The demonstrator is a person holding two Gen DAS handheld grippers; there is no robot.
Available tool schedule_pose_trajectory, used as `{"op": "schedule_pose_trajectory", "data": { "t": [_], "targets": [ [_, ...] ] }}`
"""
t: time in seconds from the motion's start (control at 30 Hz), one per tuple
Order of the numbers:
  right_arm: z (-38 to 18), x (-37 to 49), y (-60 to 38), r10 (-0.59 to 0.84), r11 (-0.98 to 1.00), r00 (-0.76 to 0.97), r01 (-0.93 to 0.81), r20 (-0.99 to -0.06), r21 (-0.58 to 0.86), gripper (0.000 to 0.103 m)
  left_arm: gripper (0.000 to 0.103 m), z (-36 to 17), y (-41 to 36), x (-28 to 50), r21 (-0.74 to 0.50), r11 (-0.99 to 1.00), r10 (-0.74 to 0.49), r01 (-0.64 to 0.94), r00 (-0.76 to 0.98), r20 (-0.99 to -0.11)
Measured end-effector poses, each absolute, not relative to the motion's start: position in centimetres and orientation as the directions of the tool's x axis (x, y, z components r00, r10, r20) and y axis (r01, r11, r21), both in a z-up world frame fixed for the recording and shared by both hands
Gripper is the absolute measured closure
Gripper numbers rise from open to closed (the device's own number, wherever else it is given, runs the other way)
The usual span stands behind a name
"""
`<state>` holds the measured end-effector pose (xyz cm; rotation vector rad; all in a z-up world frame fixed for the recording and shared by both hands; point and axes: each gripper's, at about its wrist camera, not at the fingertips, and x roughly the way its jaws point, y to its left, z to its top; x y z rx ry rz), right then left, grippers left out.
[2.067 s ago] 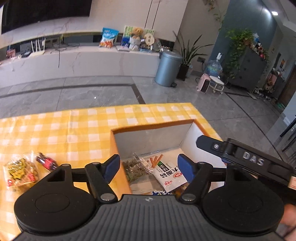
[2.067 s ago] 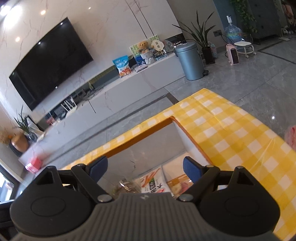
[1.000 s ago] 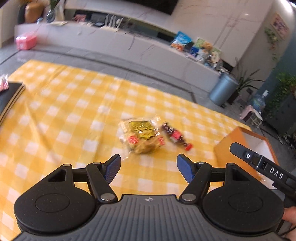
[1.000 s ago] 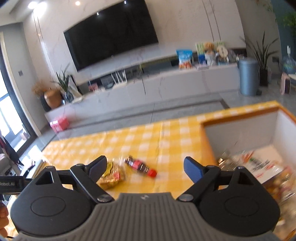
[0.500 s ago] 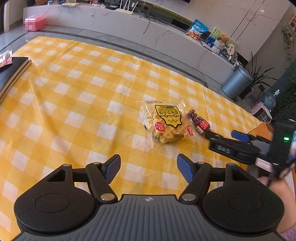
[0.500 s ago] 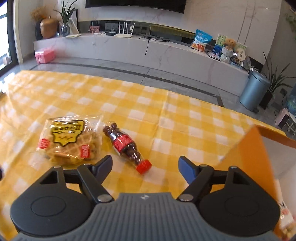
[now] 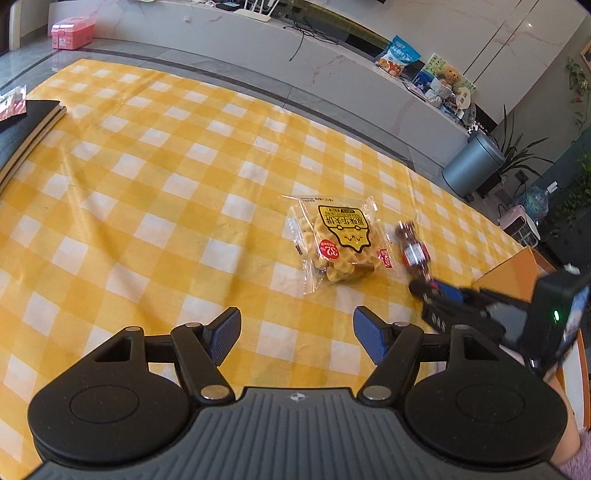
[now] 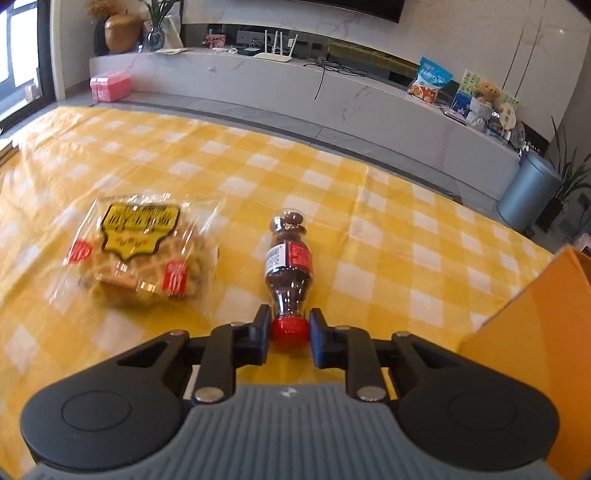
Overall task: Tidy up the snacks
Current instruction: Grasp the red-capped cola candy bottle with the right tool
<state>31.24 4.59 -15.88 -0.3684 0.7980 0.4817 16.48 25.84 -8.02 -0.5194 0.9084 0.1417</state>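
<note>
Right hand-held gripper (image 8: 289, 334) clamped on bottle (image 8: 289, 258) cap — bottle lying ahead.

Rm: grey tiled floor (image 8: 295, 127) w/ dark inlay strip. Long white marble-look bench (image 8: 332, 92) runs along pale marble wall (image 8: 480, 33). Grey lidded bin (image 8: 528, 192) stands at bench's right end, potted plant (image 8: 569, 184) just beside. Copper vase (image 8: 122, 33) far left, nr bright window (image 8: 22, 44).

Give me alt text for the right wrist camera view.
The right gripper is shut on the red cap of a small cola-shaped bottle lying on a yellow checked tablecloth. A bagged waffle snack lies left of it; an orange box edges in at right.
</note>
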Motion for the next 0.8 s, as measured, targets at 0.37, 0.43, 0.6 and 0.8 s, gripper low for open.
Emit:
{"op": "schedule_pose_trajectory", "data": {
  "t": [0.37, 0.43, 0.6, 0.8],
  "targets": [
    [-15.8, 26.1, 1.6, 0.315, 0.842, 0.588, -0.535, -0.745, -0.067, 0.044, 0.021, -7.4, 25.6, 16.1, -0.345, 0.877, -0.07, -0.334, 0.622, -0.78],
    [-16.0, 26.3, 1.9, 0.301, 0.842, 0.618, -0.53, -0.727, -0.102, 0.041, 0.021, -7.4, 25.5, 16.0, -0.337, 0.879, -0.062, -0.337, 0.621, -0.781],
    [-16.0, 26.9, 3.3, 0.368, 0.825, 0.63, -0.56, -0.684, -0.072, 0.041, 0.021, -7.6, 25.6, 16.2, -0.339, 0.876, -0.061, -0.344, 0.618, -0.784],
    [-16.7, 27.4, 3.9, 0.4, 0.835, 0.643, -0.55, -0.653, -0.03, 0.043, 0.021, -7.7, 24.7, 16.4, -0.349, 0.873, -0.056, -0.341, 0.64, -0.766]
  ]
}}
